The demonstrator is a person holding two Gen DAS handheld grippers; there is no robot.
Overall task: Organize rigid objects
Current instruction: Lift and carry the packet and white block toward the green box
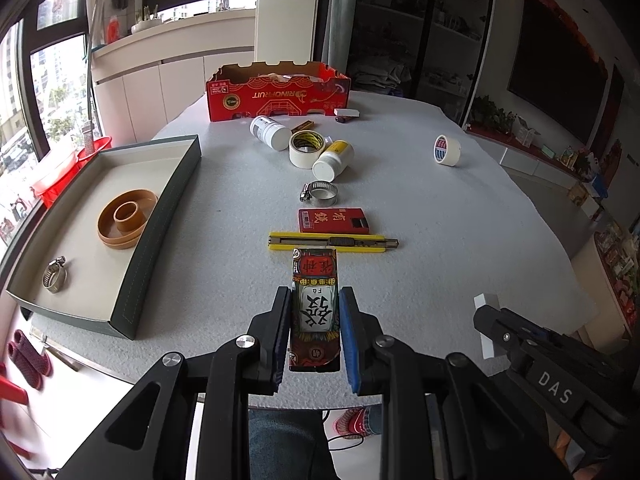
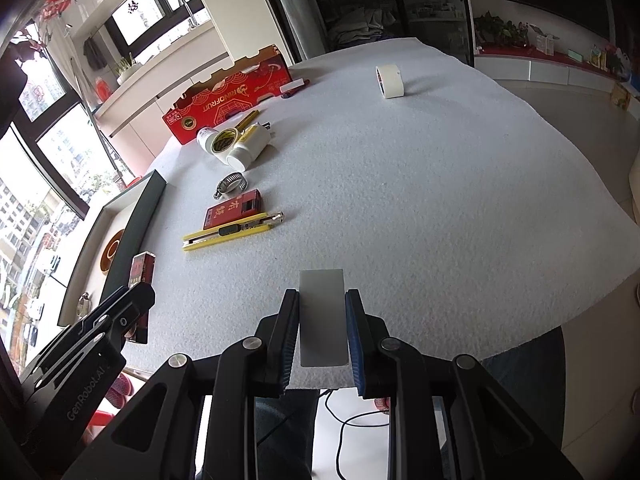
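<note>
Left tool is clamping a patterned card box between its pads, box sticking out forward over the near edge of the tabletop. Right tool is clamped tight on a plain white flat block, held the same way above the near edge.

Lying on the tabletop just ahead of the left tool: a yellow utility knife crosswise, then a red card box just behind it, then a metal hose clamp. Farther back two white bottles are lying on their sides, touching a masking tape roll. A second tape roll is sitting well apart on the right. A red cardboard carton is standing at the far edge.

Dark-walled tray is sitting at the left, holding a tan ring-shaped part and another hose clamp, the two apart.
</note>
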